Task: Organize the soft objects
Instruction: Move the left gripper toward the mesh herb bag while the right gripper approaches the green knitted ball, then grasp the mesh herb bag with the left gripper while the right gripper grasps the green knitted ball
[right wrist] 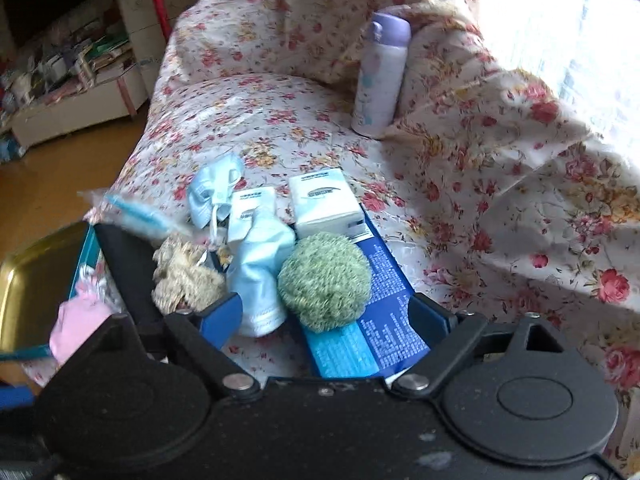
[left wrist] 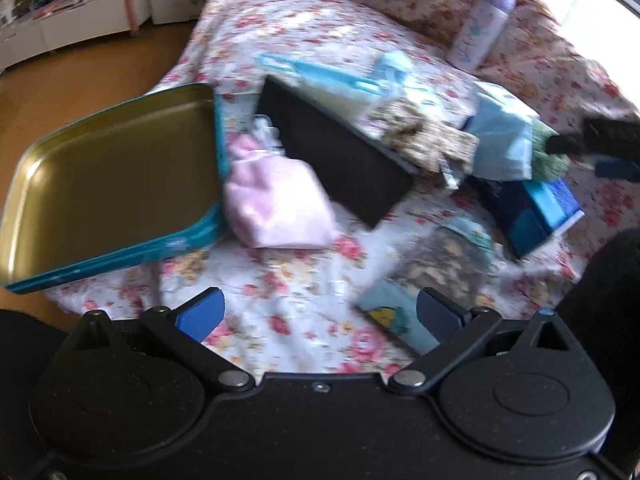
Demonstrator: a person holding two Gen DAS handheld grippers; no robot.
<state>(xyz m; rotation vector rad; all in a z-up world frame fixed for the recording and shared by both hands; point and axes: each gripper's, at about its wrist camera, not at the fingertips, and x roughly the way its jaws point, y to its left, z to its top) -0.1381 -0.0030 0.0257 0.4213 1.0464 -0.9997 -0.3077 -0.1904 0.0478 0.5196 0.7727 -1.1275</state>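
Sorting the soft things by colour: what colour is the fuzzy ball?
Mottled green fuzzy ball, clearest in the right wrist view.

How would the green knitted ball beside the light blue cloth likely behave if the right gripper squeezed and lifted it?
The green knitted ball looks fuzzy and yarn-wound, so it would probably squash between the pads rather than slip. It seems light for its size. Being round and resting on the smooth blue box, it could roll off if nudged.

Bare floral cover lies open ahead of the left claw. Further on, the tin, pink pouch and black board crowd together, seemingly touching. Room opens toward the bottle.
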